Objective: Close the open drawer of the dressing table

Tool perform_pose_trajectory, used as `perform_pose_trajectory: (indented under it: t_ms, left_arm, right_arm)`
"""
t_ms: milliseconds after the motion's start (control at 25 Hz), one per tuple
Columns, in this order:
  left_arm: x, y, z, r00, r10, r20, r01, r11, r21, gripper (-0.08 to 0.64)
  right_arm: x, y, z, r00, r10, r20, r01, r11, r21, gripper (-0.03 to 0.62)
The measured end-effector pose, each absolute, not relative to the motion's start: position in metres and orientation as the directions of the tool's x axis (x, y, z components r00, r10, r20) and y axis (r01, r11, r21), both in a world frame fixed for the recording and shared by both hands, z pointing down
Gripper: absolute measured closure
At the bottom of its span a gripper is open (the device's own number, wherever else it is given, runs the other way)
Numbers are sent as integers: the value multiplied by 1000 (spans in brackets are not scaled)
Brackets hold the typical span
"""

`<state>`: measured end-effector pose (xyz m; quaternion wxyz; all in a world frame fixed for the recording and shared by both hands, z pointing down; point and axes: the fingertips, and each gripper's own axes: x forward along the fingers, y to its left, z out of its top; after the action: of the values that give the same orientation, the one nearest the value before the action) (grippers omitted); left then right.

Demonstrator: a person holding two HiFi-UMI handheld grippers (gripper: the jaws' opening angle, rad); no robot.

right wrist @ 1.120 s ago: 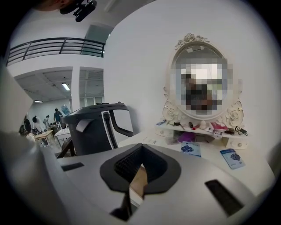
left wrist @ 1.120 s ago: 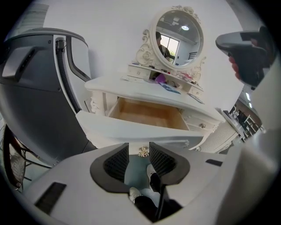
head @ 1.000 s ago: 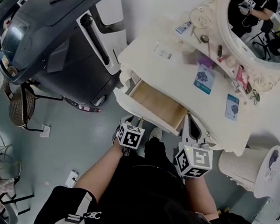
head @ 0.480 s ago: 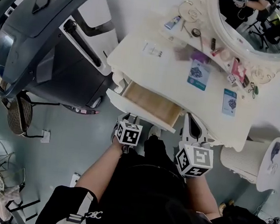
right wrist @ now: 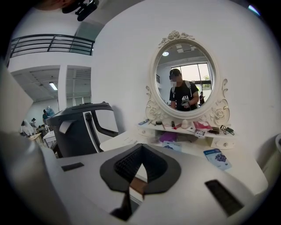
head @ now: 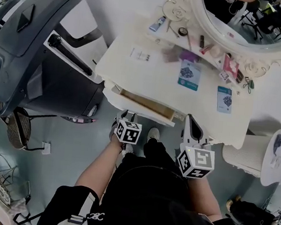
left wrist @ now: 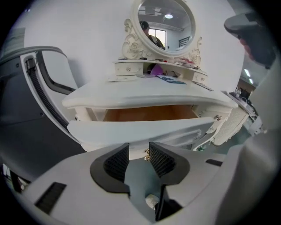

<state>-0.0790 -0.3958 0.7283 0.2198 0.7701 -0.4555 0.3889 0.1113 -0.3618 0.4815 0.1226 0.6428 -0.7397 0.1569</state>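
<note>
The white dressing table (head: 118, 64) has its drawer (head: 140, 108) pulled out a short way, with a strip of wooden inside (left wrist: 149, 113) showing. My left gripper (head: 125, 116) is right at the drawer front (left wrist: 140, 130), low and in the middle. In the left gripper view it (left wrist: 139, 158) is open, and the small drawer knob (left wrist: 147, 154) sits in the gap between the pads (left wrist: 117, 162). My right gripper (head: 189, 118) is raised beside the table's front edge, right of the drawer. It (right wrist: 140, 149) is shut on nothing, pointing over the tabletop.
A big dark grey machine (head: 31, 58) stands hard against the table's left side. An oval mirror (head: 245, 18) and a shelf of cosmetics line the back; two blue packets (head: 189, 74) lie on top. A white wicker bin (head: 243, 158) stands at the right.
The drawer has slid far in, from wide open to a narrow gap. My left gripper has gone forward with the drawer front. The right gripper has kept its place.
</note>
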Motion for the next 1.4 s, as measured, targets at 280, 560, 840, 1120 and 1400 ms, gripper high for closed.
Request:
perform_pose_trajectory:
  t_ms: [280, 560, 840, 1120, 1400]
  left_arm:
    - [-62, -429, 730, 284, -568, 773, -842, -533, -83, 430]
    - [-48, -454, 743, 284, -585, 759, -806, -574, -141, 430]
    - [-39, -475, 742, 283, -607, 743, -824, -550, -136, 430]
    - [-40, -476, 739, 269, -646, 714, -831, -531, -168, 430]
    - [-53, -435, 698, 343, -661, 668, -882, -471, -13, 433]
  right_arm:
    - [143, -364, 476, -87, -922, 378, -996, 69, -61, 581]
    - [167, -369, 470, -49, -928, 369, -999, 40, -32, 581]
    - [178, -376, 468, -33, -928, 370, -999, 30, -14, 581]
    - [181, -381, 467, -35, -929, 368, -999, 38, 1, 581]
    - [156, -390, 462, -84, -947, 312, -996, 67, -64, 581]
